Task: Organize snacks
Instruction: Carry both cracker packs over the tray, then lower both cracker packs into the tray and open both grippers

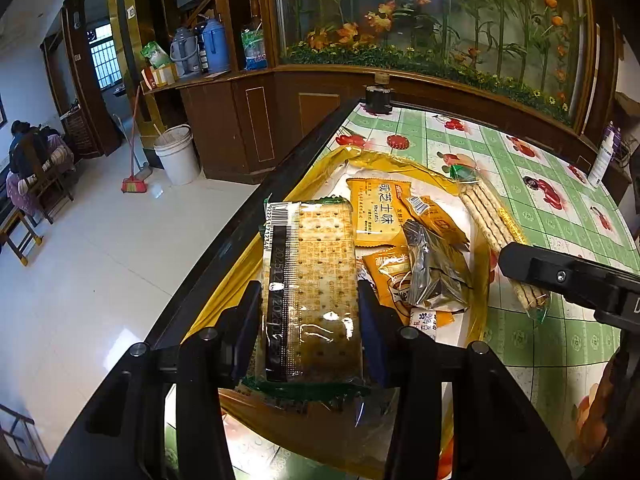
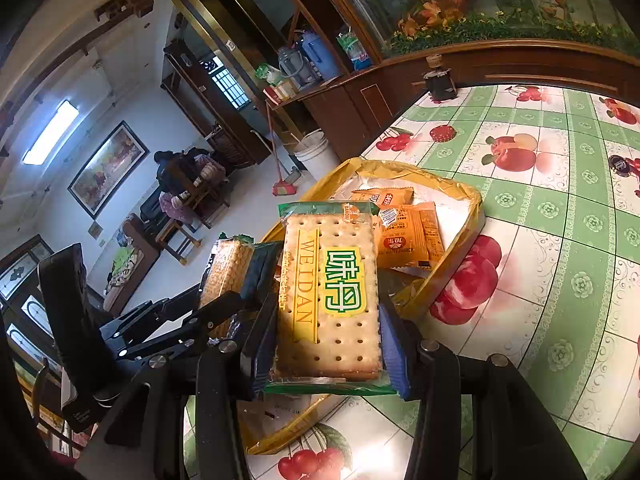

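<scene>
My left gripper (image 1: 310,300) is shut on a clear cracker pack with green ends (image 1: 310,280), barcode side up, held above the yellow tray (image 1: 240,276). My right gripper (image 2: 326,320) is shut on a second cracker pack (image 2: 330,292) with a green and yellow label, also above the yellow tray (image 2: 452,276). In the tray lie orange snack packets (image 1: 378,210), a silver wrapper (image 1: 434,272) and a long cracker stick pack (image 1: 496,228). The right gripper shows in the left wrist view (image 1: 568,276); the left gripper with its pack shows in the right wrist view (image 2: 240,276).
The table has a green checked fruit-print cloth (image 1: 540,344) and a dark edge (image 1: 248,224) on the left. A dark jar (image 1: 378,98) stands at the far edge, a bottle cap (image 1: 398,142) near it, a white bottle (image 1: 604,156) at the right.
</scene>
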Demonstrator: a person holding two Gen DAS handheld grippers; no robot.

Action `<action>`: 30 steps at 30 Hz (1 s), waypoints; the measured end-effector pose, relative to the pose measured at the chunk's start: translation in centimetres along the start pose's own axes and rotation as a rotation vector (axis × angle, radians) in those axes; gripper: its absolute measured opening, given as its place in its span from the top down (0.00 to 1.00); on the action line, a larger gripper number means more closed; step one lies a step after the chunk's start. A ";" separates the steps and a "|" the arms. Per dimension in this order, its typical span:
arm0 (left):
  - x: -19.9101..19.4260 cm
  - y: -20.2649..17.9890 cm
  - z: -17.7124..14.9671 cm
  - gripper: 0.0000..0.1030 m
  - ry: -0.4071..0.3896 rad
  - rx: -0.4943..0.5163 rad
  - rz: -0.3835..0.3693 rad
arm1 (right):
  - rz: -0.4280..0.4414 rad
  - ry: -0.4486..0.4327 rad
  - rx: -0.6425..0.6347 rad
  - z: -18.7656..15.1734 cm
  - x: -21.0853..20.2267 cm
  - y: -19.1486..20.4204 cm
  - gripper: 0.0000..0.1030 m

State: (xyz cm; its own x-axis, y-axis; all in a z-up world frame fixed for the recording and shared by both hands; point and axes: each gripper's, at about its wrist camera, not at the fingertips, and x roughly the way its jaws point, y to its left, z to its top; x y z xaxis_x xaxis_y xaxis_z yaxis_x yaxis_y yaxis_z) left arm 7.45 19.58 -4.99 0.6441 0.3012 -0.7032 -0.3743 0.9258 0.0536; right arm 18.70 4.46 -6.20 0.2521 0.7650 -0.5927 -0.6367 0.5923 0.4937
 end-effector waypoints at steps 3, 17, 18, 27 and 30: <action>-0.1 0.2 0.1 0.57 -0.005 -0.003 0.002 | 0.000 -0.003 0.000 0.2 0.2 0.1 0.54; 2.0 1.4 1.1 0.57 0.046 -0.067 -0.061 | -0.031 -0.016 0.007 2.0 2.0 -0.4 0.54; 2.2 1.4 1.2 0.57 0.048 -0.070 -0.066 | -0.038 -0.013 0.009 2.2 2.3 -0.5 0.54; 4.2 0.2 2.8 0.57 0.075 -0.058 -0.108 | -0.061 0.027 -0.036 4.1 5.9 0.0 0.54; 5.0 -0.2 3.4 0.57 0.089 -0.055 -0.126 | -0.079 0.040 -0.048 4.6 7.2 -0.1 0.54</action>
State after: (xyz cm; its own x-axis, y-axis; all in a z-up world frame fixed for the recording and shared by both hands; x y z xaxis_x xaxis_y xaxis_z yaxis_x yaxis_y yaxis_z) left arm 12.99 21.71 -6.09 0.6278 0.1594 -0.7619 -0.3317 0.9403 -0.0766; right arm 23.90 11.06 -7.61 0.2743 0.7052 -0.6538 -0.6505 0.6368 0.4139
